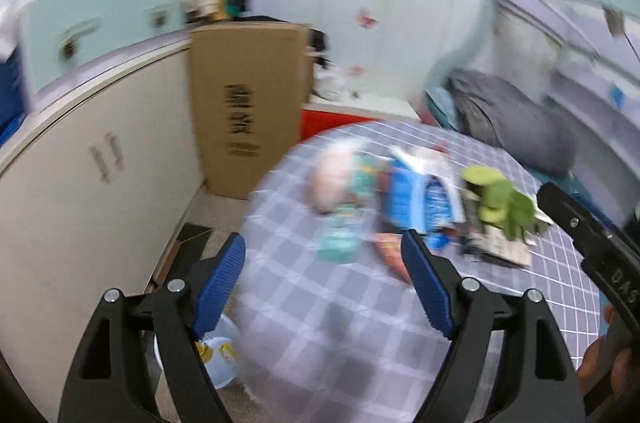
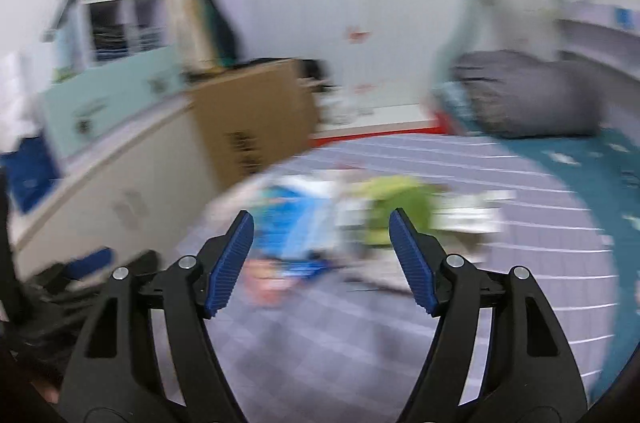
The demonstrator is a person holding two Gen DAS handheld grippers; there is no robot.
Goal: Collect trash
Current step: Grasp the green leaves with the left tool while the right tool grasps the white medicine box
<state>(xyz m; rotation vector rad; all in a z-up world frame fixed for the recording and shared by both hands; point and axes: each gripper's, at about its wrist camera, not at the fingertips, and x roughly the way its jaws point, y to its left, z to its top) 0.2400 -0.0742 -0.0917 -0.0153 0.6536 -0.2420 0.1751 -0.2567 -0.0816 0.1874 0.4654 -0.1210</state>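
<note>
Both views smeared by motion blur. Left gripper [image 1: 323,261] at the bottom of its frame, blue ribbed pads [image 1: 425,285] spread wide apart with nothing between them, poised above a round table in a purple checked cloth [image 1: 304,303]. Trash heaped at centre frame on that cloth: a teal printed wrapper [image 1: 343,219] beside a pale pinkish lump [image 1: 330,181], a blue and white packet [image 1: 416,197] right of those, crumpled green material [image 1: 502,201] farther right on printed paper [image 1: 506,243]. Tall cardboard box [image 1: 246,103] upright at middle left against a cream cabinet [image 1: 92,175]; a light blue container [image 1: 218,355] on the floor at lower left. Right gripper [image 2: 322,247] likewise low in its frame, fingers wide apart and holding nothing, the blue packet [image 2: 286,219] and green material [image 2: 394,209] blurred just beyond the tips. Grey bundle [image 2: 528,95] at upper right.
</note>
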